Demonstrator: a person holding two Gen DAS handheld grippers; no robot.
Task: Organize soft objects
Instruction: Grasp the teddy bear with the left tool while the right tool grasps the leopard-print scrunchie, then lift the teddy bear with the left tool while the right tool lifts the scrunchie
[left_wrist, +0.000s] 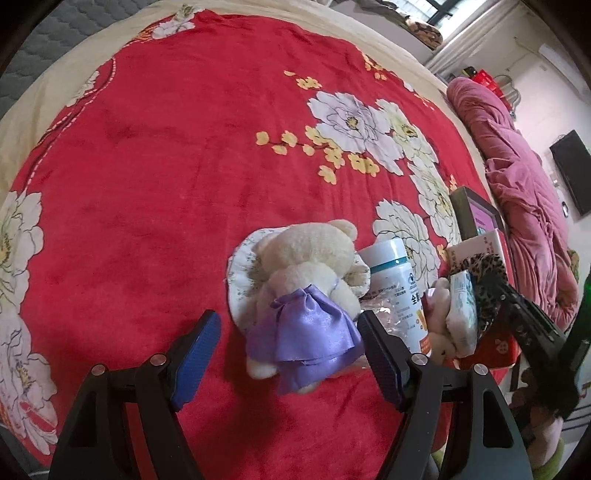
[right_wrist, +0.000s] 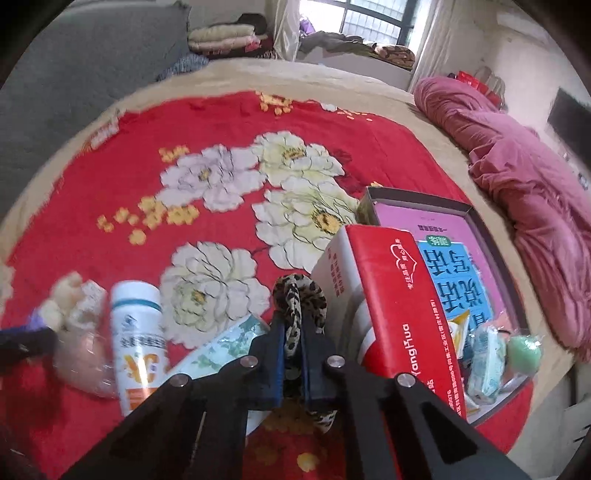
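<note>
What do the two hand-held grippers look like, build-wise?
Both match. The left hand-held gripper has two black angular finger arms with cut-out windows and round silver pivot pins, each tipped with a blue textured pad. The right hand-held gripper has the same black linkage, silver pins and blue pads. No cables, labels or sleeves are visible in either view.

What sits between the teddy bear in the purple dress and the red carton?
A white bottle lying beside the teddy bear, then the leopard-print scrunchie next to the red carton; the right wrist view shows it best.
</note>
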